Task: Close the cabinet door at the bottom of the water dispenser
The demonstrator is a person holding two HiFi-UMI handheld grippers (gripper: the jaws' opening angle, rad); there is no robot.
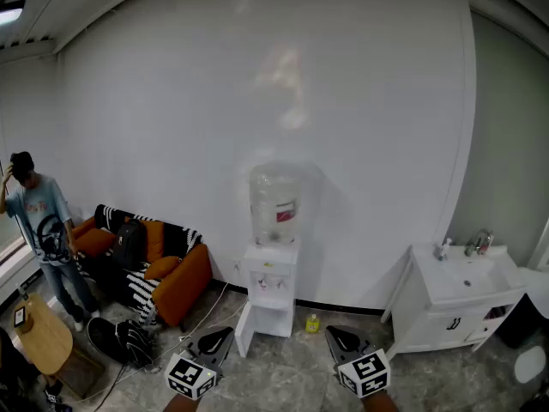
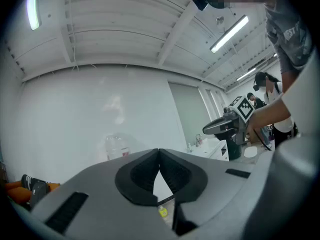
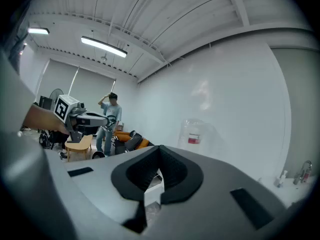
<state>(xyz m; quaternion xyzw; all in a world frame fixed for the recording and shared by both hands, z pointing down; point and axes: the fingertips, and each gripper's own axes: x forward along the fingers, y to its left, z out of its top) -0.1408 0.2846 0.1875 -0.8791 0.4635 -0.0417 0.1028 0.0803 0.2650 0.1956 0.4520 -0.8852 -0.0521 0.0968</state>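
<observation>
The white water dispenser (image 1: 272, 275) stands against the far wall with a clear bottle (image 1: 274, 204) on top. Its bottom cabinet door (image 1: 244, 330) hangs open, swung out to the left, and the compartment behind it looks white and bare. My left gripper (image 1: 214, 342) and right gripper (image 1: 345, 340) are low in the head view, well short of the dispenser, one on each side of it. In the left gripper view the left gripper (image 2: 159, 152) has its jaws together with nothing between them. The right gripper (image 3: 159, 149) is shut and empty too.
A small yellow bottle (image 1: 313, 323) sits on the floor right of the dispenser. A white vanity with a sink (image 1: 453, 305) stands at the right. At the left are an orange sofa (image 1: 183, 279), a standing person (image 1: 40, 230), a wooden table (image 1: 41, 339) and a black bag (image 1: 120, 339).
</observation>
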